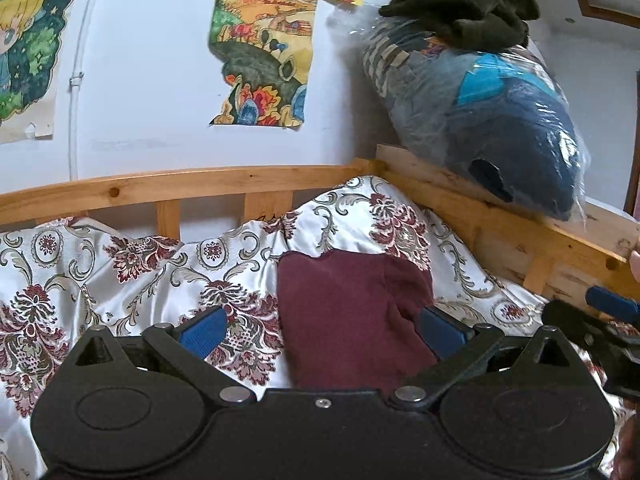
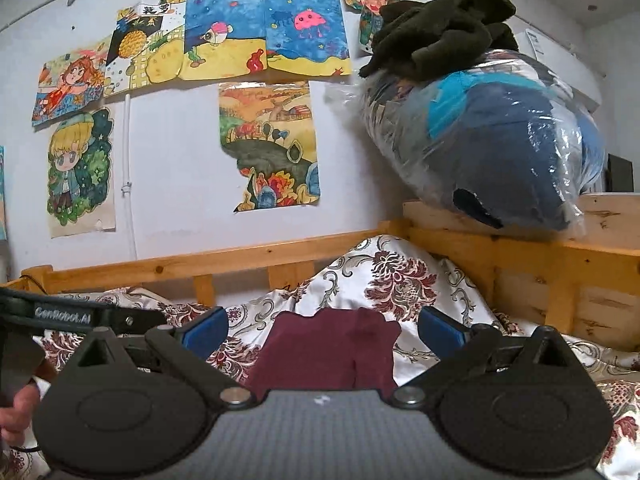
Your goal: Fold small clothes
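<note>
Left wrist view: left gripper (image 1: 322,330) hovering low over quilt (image 1: 120,280), jaws standing wide apart, gripping nothing. Maroon garment (image 1: 352,320) lying flat on quilt, reaching between the blue pads (image 1: 204,330), nearer the right-hand pad. Right gripper (image 1: 600,320) entering at right edge, just beside garment's right side; part of a hand (image 1: 635,264) showing above it.

Right wrist view: right gripper (image 2: 322,330) likewise hanging above bed, jaws spread wide, empty. Garment (image 2: 328,352) sitting centred between its pads (image 2: 206,330), touching neither as far as visible. Left gripper (image 2: 80,316) crossing at left edge, with a hand (image 2: 18,412) below it.

Beyond garment: quilt bunching up into a mound against wooden rail (image 1: 200,184). Farther right: clear bag (image 1: 500,120) of blue textiles resting on wooden ledge (image 1: 520,224), dark green cloth (image 1: 460,4) lying crumpled on top of bag. Farthest back: drawings (image 2: 264,28) hanging on white wall (image 2: 180,160).
</note>
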Motion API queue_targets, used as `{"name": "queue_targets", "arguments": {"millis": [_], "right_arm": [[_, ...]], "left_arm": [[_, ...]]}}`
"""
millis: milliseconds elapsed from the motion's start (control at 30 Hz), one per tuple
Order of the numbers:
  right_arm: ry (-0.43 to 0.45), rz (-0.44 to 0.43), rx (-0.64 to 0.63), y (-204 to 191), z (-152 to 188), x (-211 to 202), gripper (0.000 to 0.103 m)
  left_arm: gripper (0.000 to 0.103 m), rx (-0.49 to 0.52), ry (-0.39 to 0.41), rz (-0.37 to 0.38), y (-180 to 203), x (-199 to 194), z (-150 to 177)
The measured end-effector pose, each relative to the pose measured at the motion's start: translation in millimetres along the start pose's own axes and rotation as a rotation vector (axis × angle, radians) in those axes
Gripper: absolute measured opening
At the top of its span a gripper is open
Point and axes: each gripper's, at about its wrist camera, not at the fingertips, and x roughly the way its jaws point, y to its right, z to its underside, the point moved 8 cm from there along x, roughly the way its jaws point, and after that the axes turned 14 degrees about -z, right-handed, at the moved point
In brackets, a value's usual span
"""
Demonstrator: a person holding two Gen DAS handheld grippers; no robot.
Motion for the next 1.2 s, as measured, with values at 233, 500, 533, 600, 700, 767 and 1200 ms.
{"name": "queue_targets", "arguments": {"millis": [233,500,533,600,700,767,1200], "right_arm": [[-0.096,-0.109,0.015,-9,15,1,0.103],[-0.18,-0.003,-0.018,-10,51,-10,0.103],[-0.18,0.023,-0.013,-8,54,-13,0.103],[-0.175,0.06,-0.007,-6,61,-20,0.103],[-0.179,0.096,0.002,0,70,-28,0.103],[-0.177,0.111,0.001,1,75,-31,0.103],[-0.226,0.102,0.059,10,93,-19,0.103]], "left_arm": [[0.102,0.018,-0.086,0.049,-4,-12,29],[0.102,0.023,-0.104,-0.011,-23,-11,62],[0.102,0.022,-0.096,-0.03,-24,-11,68],[0.102,0.018,-0.084,-0.053,-25,-9,79],[0.102,0.015,-0.121,-0.075,-26,-4,95],[0.102,0.026,-0.144,-0.072,-23,-1,102],[0.102,0.078,-0.139,-0.083,-17,3,109]]}}
